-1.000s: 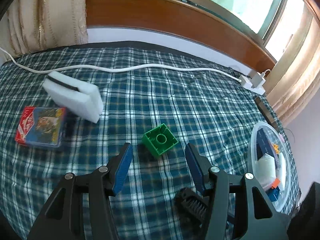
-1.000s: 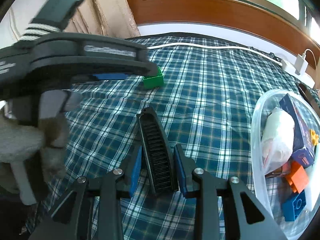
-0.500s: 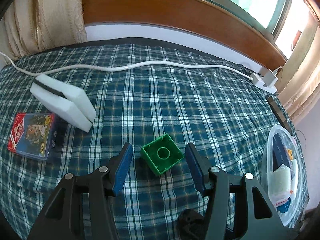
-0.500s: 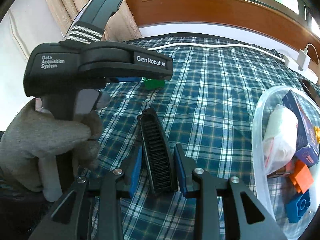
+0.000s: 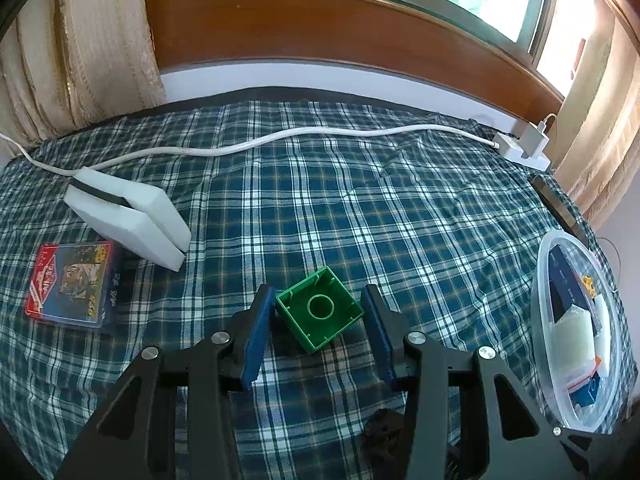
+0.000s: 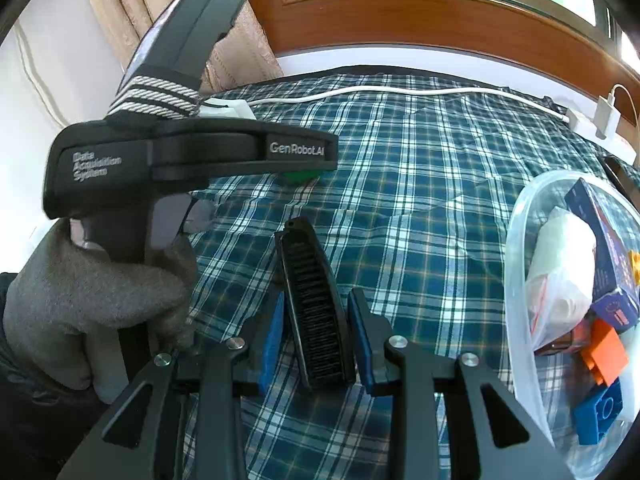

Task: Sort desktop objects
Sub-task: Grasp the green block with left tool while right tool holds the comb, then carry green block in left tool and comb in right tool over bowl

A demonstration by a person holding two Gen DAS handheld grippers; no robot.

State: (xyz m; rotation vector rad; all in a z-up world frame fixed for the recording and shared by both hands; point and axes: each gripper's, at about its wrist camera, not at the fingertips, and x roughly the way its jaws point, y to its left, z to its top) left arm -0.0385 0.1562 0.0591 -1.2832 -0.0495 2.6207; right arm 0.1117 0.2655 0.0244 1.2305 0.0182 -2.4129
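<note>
Left tongs (image 5: 318,328) low, straddling green brick (image 5: 319,313), jaws apart.

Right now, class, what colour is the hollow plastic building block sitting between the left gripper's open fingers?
Green. The hollow plastic building block shows best in the left wrist view, between the left gripper pads.

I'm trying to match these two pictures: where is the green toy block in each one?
Left wrist view: green block sits low in the centre, between the open left claw pads.
Right wrist view: only a sliver shows, left of centre.
Shared landmark: white cable.
</note>
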